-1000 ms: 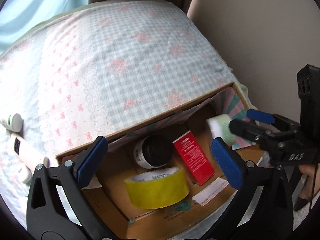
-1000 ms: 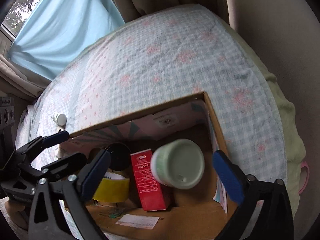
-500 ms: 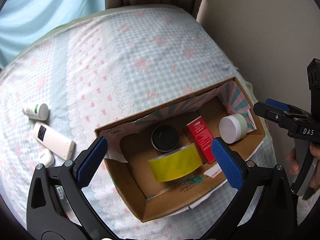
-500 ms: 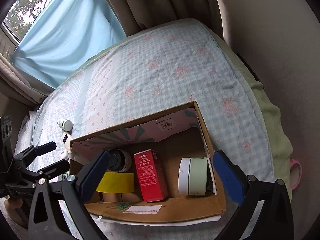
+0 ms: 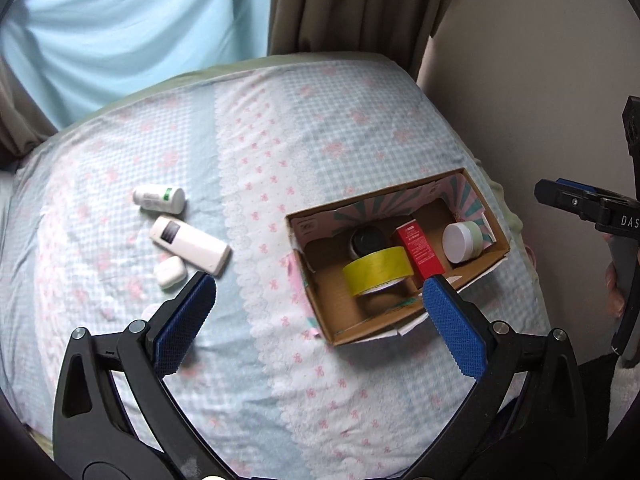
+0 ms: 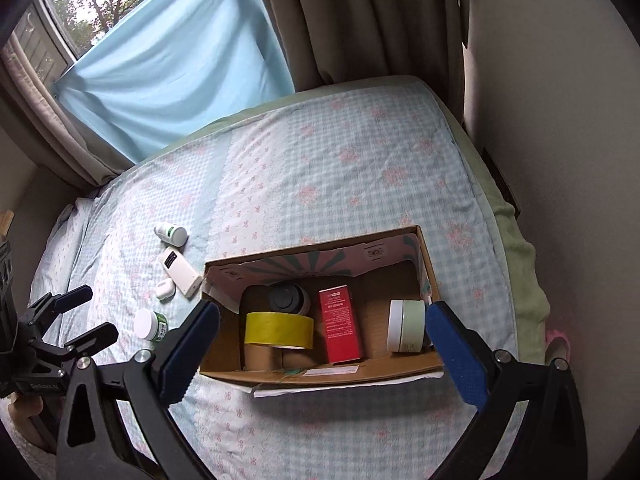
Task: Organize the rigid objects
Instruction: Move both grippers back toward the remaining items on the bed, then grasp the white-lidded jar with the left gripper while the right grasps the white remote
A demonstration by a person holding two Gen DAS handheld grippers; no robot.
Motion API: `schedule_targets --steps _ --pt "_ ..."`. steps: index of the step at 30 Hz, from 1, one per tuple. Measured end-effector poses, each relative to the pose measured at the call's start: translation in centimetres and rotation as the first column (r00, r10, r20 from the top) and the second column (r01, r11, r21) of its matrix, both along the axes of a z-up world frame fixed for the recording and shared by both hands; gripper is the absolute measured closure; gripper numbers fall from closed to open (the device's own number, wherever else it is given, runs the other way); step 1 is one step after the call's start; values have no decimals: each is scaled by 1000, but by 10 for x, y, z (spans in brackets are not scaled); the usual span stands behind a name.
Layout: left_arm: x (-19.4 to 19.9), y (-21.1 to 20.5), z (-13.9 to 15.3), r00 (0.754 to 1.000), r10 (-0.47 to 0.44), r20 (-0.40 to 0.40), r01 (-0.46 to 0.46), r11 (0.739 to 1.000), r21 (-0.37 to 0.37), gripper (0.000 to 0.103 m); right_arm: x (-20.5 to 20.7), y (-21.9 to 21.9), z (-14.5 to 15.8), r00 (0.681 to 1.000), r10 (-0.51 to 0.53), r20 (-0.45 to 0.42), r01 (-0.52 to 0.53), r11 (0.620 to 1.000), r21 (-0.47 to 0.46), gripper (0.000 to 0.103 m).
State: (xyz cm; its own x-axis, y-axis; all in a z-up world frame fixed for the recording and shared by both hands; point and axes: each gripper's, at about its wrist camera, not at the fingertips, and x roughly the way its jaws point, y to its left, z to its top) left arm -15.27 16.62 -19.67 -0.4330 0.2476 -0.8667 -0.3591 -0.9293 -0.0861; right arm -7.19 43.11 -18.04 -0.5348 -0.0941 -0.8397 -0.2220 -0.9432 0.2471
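Cardboard box (image 6: pixel 320 374): lower centre of the right wrist view, on the bed (image 6: pixel 340 168); it already holds a yellow tape roll (image 6: pixel 279 329), a dark-lidded jar (image 6: pixel 289 299), a red carton (image 6: pixel 339 324) and a pale green jar (image 6: pixel 408 325) on its side.
Loose things: left centre of the left wrist view, well apart from the box: a small white bottle with a green band (image 5: pixel 159 199), a white oblong bottle (image 5: pixel 189 244), a white earbud case (image 5: pixel 171 272); another white-capped jar (image 6: pixel 150 325) shows only in the right wrist view, lower left.
Left hand-held gripper (image 5: pixel 316 308): released, jaws wide, nothing between them; it hangs above the bed.
Right hand-held gripper (image 6: pixel 322 346): released too, jaws spread over the box, holding nothing.
Which way: the loose cluster lies up and to the left of the left hand-held gripper's left fingertip (image 5: pixel 188 316), with the oblong bottle's lower end near it.
Long axis: the oblong bottle runs from upper left to lower right in the left wrist view (so jaws would likely close best across it, not along it).
Nearer hand: left, in my judgement; the right one sits over the box, on the far side from the cluster.
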Motion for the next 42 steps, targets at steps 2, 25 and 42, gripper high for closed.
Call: schedule_targets --steps 2,25,42 --pt "9 -22 10 999 47 -14 -47 999 -25 0 1 -14 12 999 32 -17 -32 999 28 0" --pt "32 -198 -37 934 352 63 -350 936 -35 0 -119 -210 26 877 475 78 -480 853 206 0" --pt "-36 -197 -204 896 408 174 -381 909 -166 4 -246 -333 -170 521 713 470 -845 507 168 0"
